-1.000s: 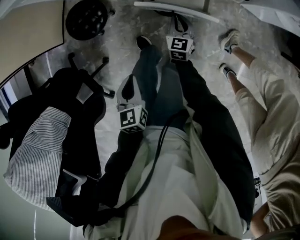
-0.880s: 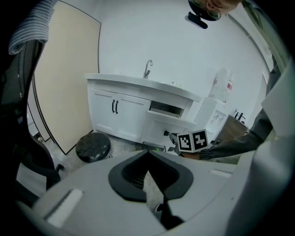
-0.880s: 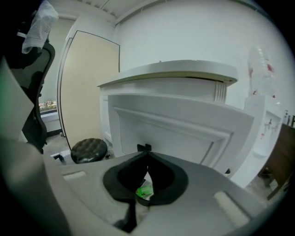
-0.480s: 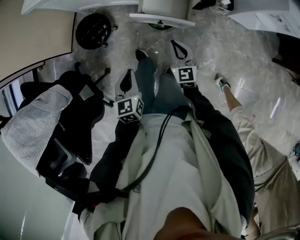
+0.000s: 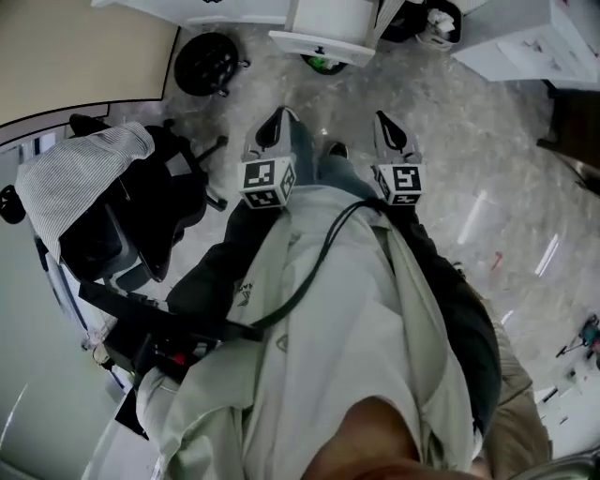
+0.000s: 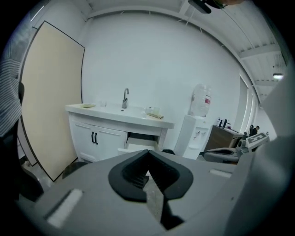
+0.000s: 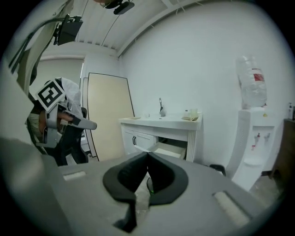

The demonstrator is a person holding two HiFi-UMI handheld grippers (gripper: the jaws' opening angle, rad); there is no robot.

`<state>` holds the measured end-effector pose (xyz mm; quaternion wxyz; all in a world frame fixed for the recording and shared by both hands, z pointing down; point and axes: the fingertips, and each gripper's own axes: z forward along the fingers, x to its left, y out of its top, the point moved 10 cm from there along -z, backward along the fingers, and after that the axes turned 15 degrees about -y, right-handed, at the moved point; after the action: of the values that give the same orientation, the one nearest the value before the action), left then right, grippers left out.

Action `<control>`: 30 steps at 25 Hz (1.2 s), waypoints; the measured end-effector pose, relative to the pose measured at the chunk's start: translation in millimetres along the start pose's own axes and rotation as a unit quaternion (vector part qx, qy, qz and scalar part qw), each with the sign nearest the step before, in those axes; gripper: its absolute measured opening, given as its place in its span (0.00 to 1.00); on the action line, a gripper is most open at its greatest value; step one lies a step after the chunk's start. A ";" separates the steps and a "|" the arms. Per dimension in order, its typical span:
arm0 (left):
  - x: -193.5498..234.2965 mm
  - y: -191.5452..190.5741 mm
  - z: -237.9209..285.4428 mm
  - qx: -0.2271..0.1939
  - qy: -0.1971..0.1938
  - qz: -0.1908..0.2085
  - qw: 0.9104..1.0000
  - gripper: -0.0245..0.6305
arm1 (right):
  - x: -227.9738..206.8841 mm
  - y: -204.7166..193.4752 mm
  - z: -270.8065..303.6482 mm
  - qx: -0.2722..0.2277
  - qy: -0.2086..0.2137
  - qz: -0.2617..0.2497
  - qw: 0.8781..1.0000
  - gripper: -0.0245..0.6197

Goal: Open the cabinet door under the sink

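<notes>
The white sink cabinet (image 6: 99,136) stands against the far wall, a faucet (image 6: 125,97) on its top. Its two doors are closed, with a pair of black handles (image 6: 94,137) at their meeting edge. To their right a drawer (image 6: 137,146) is pulled out. The right gripper view shows the same cabinet (image 7: 138,138) and drawer (image 7: 168,148). My left gripper (image 6: 148,152) and right gripper (image 7: 147,153) are both shut and empty, held in the air well short of the cabinet. In the head view, the left gripper (image 5: 277,120) and right gripper (image 5: 384,120) point side by side toward the cabinet (image 5: 319,28).
A water dispenser (image 6: 197,124) stands right of the cabinet, and a beige panel (image 6: 50,115) leans to its left. A black office chair (image 5: 141,220) draped with striped cloth (image 5: 80,173) is at my left, near a black round object (image 5: 206,61). Another person's leg (image 5: 525,436) is at lower right.
Both grippers have risen and come level side by side, the right one farther. The head view has swung forward, so the cabinet now shows at the top and the other person has slid mostly out of view.
</notes>
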<state>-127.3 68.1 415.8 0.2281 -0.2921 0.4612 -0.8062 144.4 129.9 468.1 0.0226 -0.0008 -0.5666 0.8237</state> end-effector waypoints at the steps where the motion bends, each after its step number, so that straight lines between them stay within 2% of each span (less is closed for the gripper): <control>1: -1.0 2.1 1.0 -0.002 -0.001 0.002 1.000 0.05 | -1.1 2.3 -3.9 -0.002 0.005 -0.002 1.000 0.04; 5: -5.0 10.8 9.4 -0.010 -0.007 0.010 1.000 0.05 | -2.8 14.8 -11.7 -0.011 0.034 -0.016 0.999 0.04; 11: -0.9 31.1 27.7 -0.005 -0.035 0.042 0.999 0.05 | -3.8 40.7 -8.2 -0.021 0.030 -0.019 0.999 0.04; 14: 4.7 29.8 26.4 0.005 -0.038 0.057 0.998 0.05 | 7.3 37.7 -3.8 -0.018 0.054 -0.016 0.998 0.04; 23: 21.7 25.1 21.0 -0.002 -0.008 0.033 0.999 0.05 | 23.4 36.0 15.1 0.000 0.102 -0.040 0.994 0.04; 30: 19.2 21.8 20.0 -0.003 -0.005 0.023 1.000 0.05 | 22.9 31.0 13.6 0.017 0.111 -0.038 0.993 0.04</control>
<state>-125.4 33.4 409.7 0.2480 -0.2861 0.4694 -0.7977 120.1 106.9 444.5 0.1170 -0.0706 -0.5458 0.8267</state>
